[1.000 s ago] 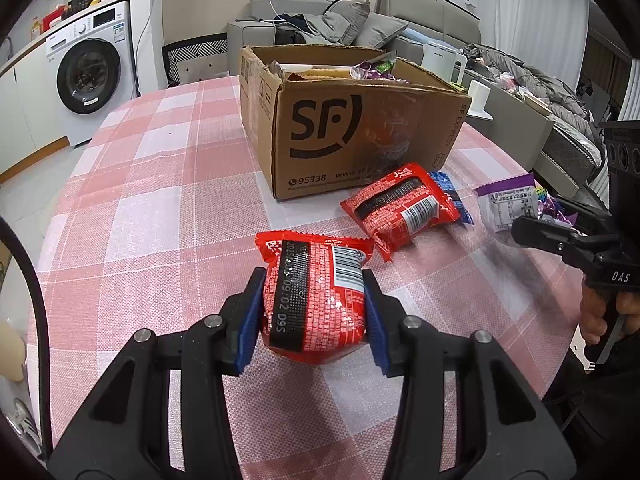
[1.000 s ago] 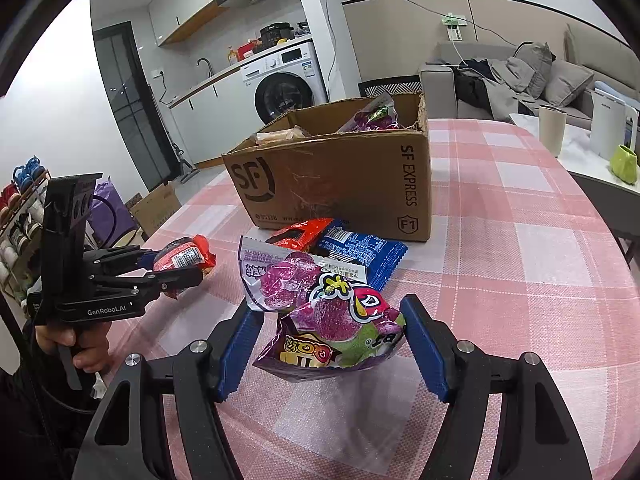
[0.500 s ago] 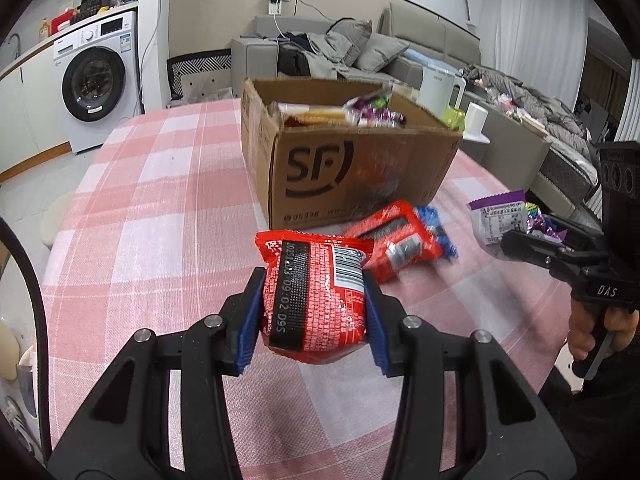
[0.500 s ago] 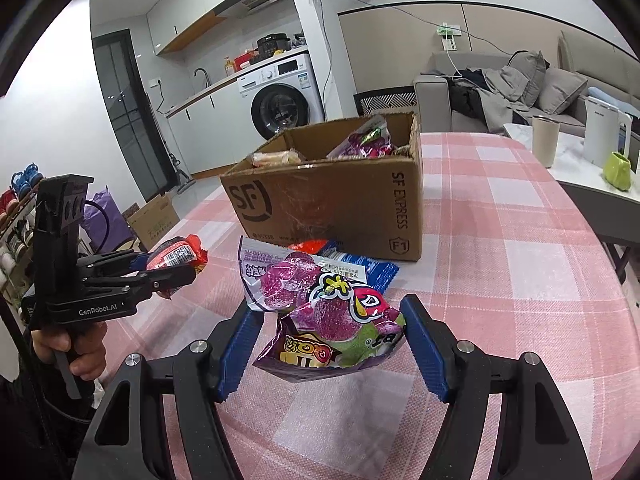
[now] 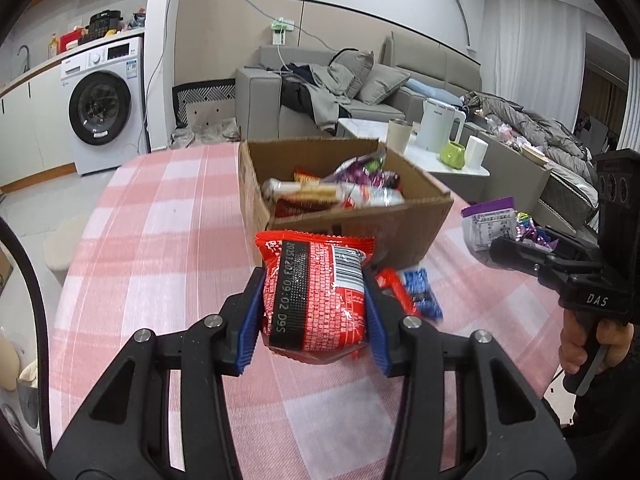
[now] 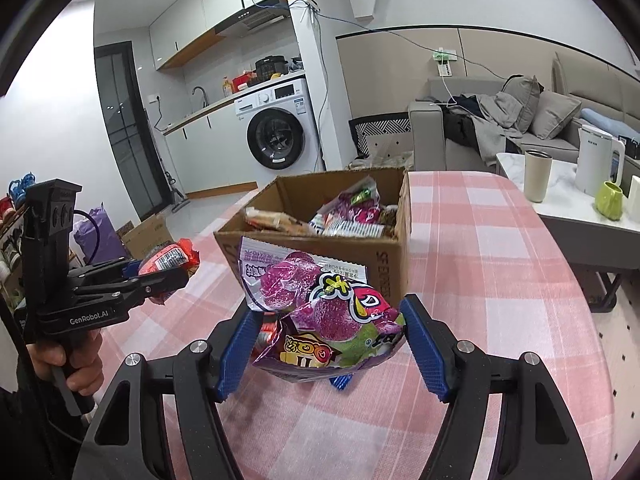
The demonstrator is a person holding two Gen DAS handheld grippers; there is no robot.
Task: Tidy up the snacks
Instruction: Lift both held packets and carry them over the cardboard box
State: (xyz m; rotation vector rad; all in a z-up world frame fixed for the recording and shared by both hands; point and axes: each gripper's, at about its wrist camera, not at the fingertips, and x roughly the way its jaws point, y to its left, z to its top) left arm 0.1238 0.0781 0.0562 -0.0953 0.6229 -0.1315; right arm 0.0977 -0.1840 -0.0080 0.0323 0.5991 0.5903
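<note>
A living room with a grey sofa and a washing machine lies behind the table [image 5: 132, 216], which wears a pink checked cloth. In the left wrist view your left gripper [image 5: 314, 312] has its fingers [image 5: 250, 320] clamped on a red snack packet [image 5: 316, 296], held clear above the cloth and just short of the cardboard box [image 5: 360, 224]. The box already holds several packets, so part of the sorting looks done. A red packet [image 5: 394, 286] and a blue packet [image 5: 420, 294] lie on the cloth in front of the box, so those are left for you. At the right edge your right gripper [image 5: 496, 250] carries its own bag

In the right wrist view your right gripper [image 6: 330, 340] has its fingers [image 6: 424, 352] pressed on a purple candy bag [image 6: 324, 308], raised in front of the box [image 6: 384, 256]. Your left gripper [image 6: 176, 276] shows at the left with the red packet [image 6: 170, 258]. You have two packets in the air to drop in, then the two on the cloth
</note>
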